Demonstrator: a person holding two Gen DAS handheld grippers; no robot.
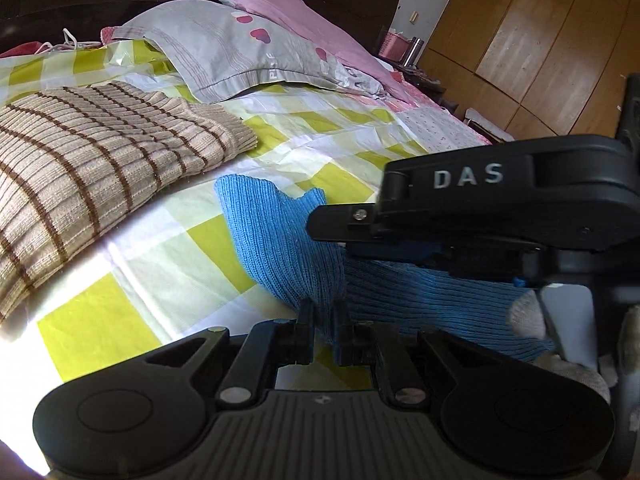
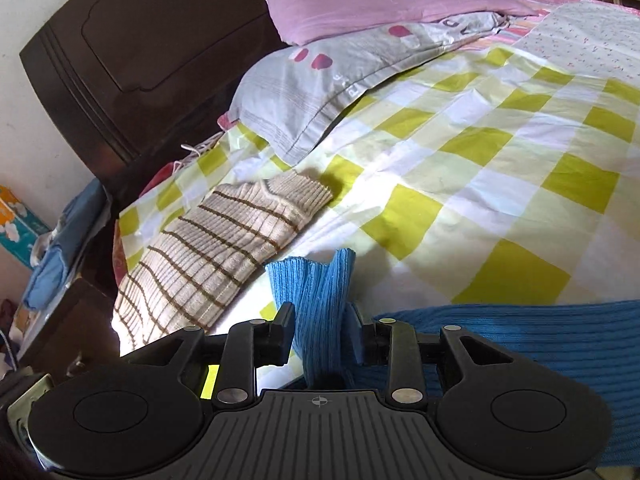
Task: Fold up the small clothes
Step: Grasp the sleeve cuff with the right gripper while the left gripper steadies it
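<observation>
A blue ribbed knit garment [image 1: 280, 240] lies on the green-and-white checked bedspread [image 1: 160, 264]. My left gripper [image 1: 323, 320] is shut on a bunched fold of it. My right gripper [image 2: 320, 328] is shut on another part of the blue garment [image 2: 316, 292], whose end sticks up past the fingers; the rest spreads to the right [image 2: 540, 340]. The right gripper's black body [image 1: 500, 208] shows in the left wrist view, just above the garment. A beige knit with brown stripes [image 1: 92, 160] lies folded to the left, also in the right wrist view [image 2: 208, 256].
A grey pillow with pink hearts [image 1: 224, 52] and a pink pillow [image 2: 380, 4] lie at the head of the bed, against a dark wooden headboard [image 2: 140, 40]. Wooden wardrobe doors [image 1: 540, 40] stand beyond the bed. A cluttered nightstand [image 2: 48, 280] is at the left.
</observation>
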